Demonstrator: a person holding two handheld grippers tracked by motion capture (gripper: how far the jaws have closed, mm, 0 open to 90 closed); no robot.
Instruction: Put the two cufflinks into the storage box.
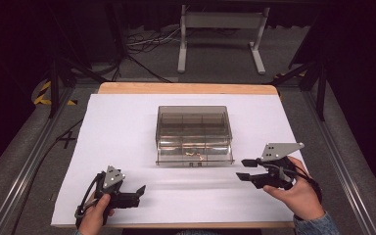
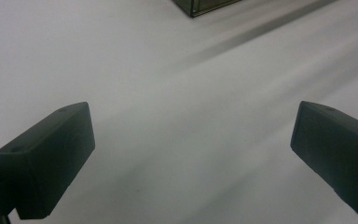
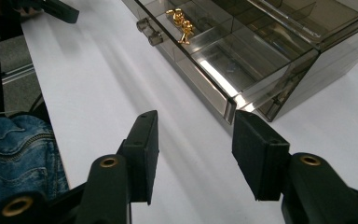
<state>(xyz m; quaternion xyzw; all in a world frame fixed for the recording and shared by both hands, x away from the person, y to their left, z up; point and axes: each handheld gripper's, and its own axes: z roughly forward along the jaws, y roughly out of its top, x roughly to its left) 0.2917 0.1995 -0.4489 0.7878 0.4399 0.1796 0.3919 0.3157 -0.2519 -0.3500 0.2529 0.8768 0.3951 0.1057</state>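
Note:
A smoky clear plastic drawer box (image 1: 194,129) stands in the middle of the white table top (image 1: 122,132). Its bottom drawer (image 1: 196,157) is pulled out, with small gold pieces (image 3: 181,23) in one compartment and two round knobs (image 3: 149,31) on its front. My right gripper (image 1: 244,169) hovers to the right of the drawer's front corner and points left, open with nothing between its jaws (image 3: 196,140). At the front left my left gripper (image 1: 138,195) sits low over the table, open and empty (image 2: 193,135). The box's corner (image 2: 205,5) shows far ahead of it.
A wooden edge (image 1: 186,88) borders the table's far side. Beyond it a white metal stand (image 1: 220,29) and cables lie on the dark floor. Metal rails (image 1: 24,166) run along both sides. A person's blue jeans (image 3: 14,149) are at the near edge.

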